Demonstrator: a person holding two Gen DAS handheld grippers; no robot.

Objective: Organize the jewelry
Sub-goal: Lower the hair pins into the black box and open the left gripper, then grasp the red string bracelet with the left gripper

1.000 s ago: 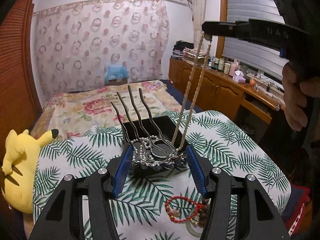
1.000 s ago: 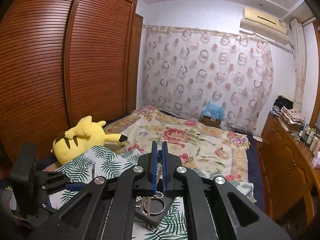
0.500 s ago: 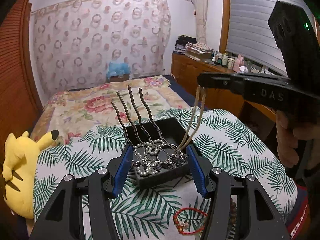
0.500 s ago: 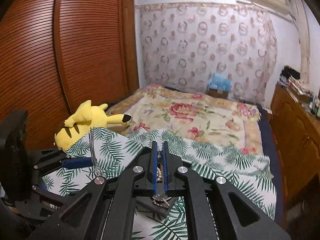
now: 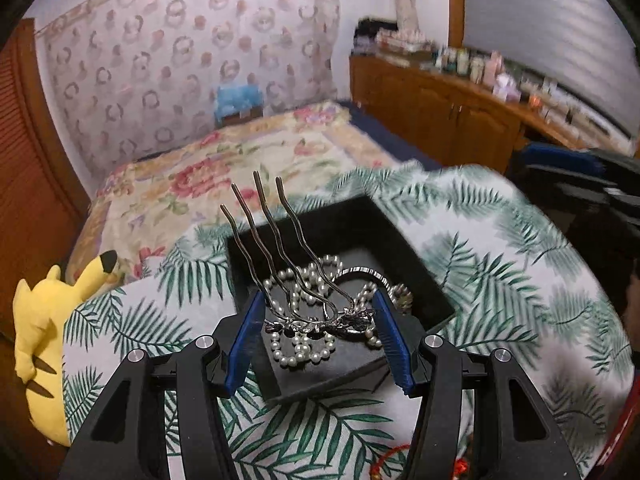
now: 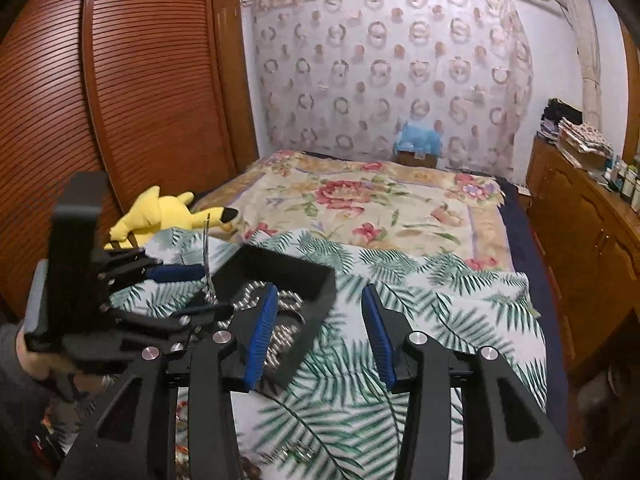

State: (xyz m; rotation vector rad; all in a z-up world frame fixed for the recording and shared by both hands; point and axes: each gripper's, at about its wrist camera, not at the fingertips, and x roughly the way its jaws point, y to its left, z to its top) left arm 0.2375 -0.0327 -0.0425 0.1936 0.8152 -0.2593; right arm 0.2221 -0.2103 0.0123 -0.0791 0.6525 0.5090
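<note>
My left gripper point(image 5: 318, 328) is shut on a silver hair comb point(image 5: 316, 322) by its ornate base; its four wavy prongs point up over a black tray point(image 5: 360, 220) on the palm-leaf cloth. A pearl necklace point(image 5: 304, 354) and a chain point(image 5: 362, 270) lie in the tray. My right gripper point(image 6: 320, 336) is open and empty, just right of the tray point(image 6: 316, 284). The left gripper point(image 6: 176, 272) with the comb shows at the left of the right wrist view.
A red bead bracelet point(image 5: 386, 460) lies on the cloth near the front edge. More small jewelry point(image 6: 296, 456) lies in front of the right gripper. A yellow plush toy point(image 5: 44, 320) sits at the table's left. A bed and wooden cabinets stand behind.
My right gripper lowered the long chain into the tray, opened and let it go, then drew back to the right. My left gripper kept its hold on the comb and moved closer over the tray.
</note>
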